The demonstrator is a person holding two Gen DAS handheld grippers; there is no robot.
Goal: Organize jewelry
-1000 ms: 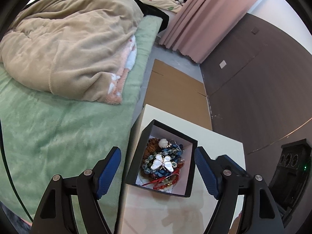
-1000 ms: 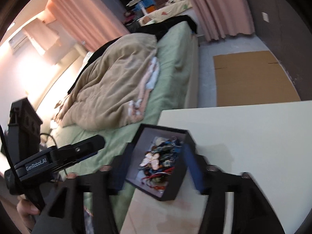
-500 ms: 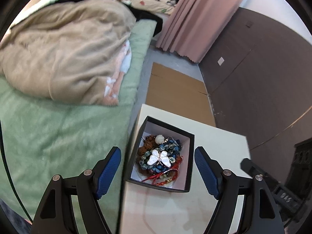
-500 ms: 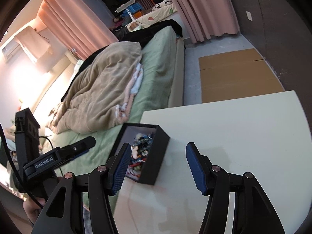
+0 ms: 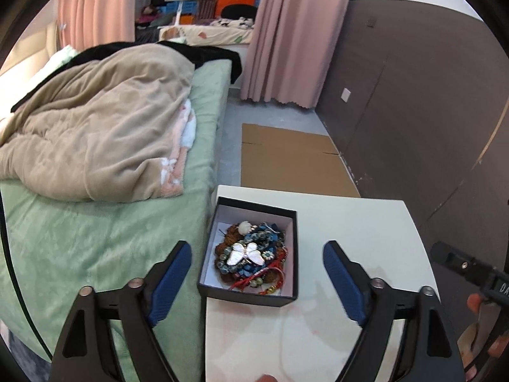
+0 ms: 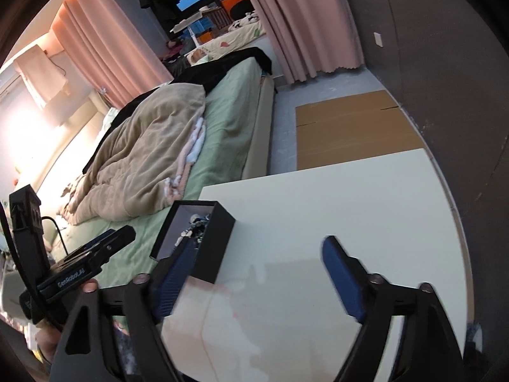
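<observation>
Item 1: black jewelry box, open-topped, at the table's bed-side edge, long axis running away from me. I judge its rigid walls the place to grip; the tangled beads inside look light, snag-prone. Left gripper and right gripper: jaws just widened, apart, empty.

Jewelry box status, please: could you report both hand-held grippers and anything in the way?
Left hand-held gripper open, empty. Right hand-held gripper just opened, empty. Jewelry box uncovered at table edge, jewelry heaped inside. Nothing in the way.
</observation>
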